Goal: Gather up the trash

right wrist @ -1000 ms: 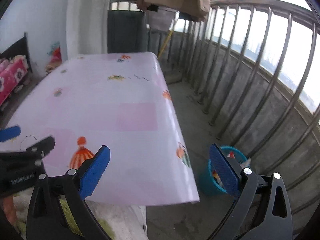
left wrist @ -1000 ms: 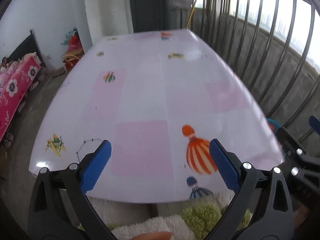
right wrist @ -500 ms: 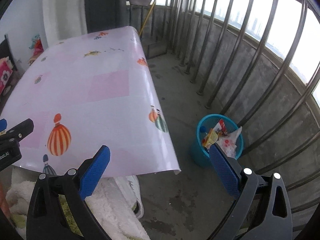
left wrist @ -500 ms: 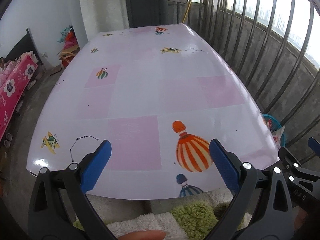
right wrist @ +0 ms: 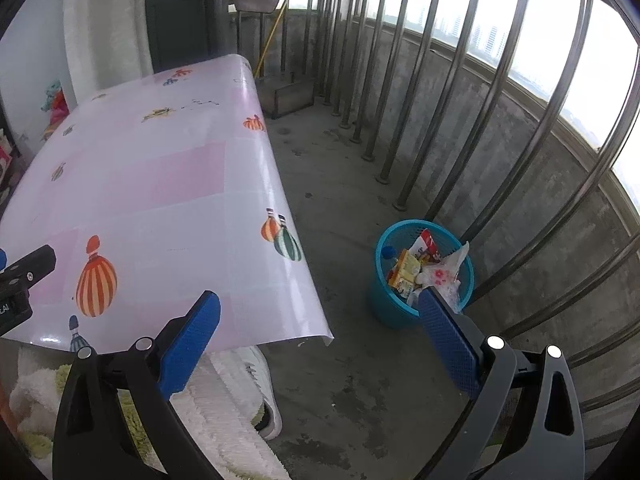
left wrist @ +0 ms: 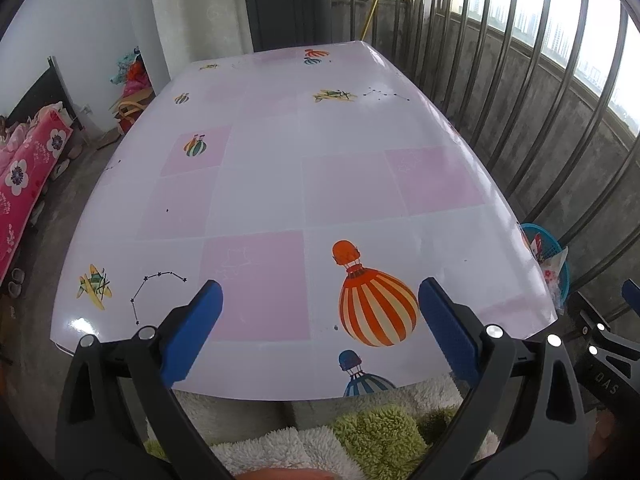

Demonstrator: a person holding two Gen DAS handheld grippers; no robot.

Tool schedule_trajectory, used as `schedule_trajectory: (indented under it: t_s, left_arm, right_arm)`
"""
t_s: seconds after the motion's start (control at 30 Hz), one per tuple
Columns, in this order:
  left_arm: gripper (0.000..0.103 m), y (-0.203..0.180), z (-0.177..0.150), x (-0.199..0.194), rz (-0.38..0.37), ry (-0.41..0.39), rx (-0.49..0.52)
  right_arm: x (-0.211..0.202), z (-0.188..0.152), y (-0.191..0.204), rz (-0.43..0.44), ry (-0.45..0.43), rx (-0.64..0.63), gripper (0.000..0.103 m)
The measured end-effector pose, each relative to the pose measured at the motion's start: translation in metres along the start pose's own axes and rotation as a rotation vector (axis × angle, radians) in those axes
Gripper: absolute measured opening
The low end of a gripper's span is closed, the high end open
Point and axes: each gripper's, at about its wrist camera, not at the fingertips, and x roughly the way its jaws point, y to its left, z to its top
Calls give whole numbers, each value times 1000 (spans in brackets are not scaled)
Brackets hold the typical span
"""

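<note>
Both your left hand-held gripper (left wrist: 318, 320) and right hand-held gripper (right wrist: 320, 332) gape wide, empty; the wrappers (right wrist: 416, 266) in the blue basket (right wrist: 386, 304) look light and crinkly, so pinch an edge.

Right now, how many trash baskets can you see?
1: a blue basket on the floor between table and railing, holding wrappers. Others may be hidden.

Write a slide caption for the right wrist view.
Open right gripper faces a blue trash basket full of wrappers beside the balloon-print table.
</note>
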Motion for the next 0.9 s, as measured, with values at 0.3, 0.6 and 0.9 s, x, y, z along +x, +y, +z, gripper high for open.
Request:
schedule_trajectory:
  t_s: [0.3,0.6,0.9]
  left_arm:
    - [94,-2,-1,-1,4,-1,3]
    - [94,3,1,-1,9,0,-13]
    - [94,5,1,0,14,4,-17]
  right_arm:
    - [0,1,-5,-2,-2,10,96]
    - [-1,1,-4,-2,-2,8,96]
    - [0,1,-4,-1,1,8,96]
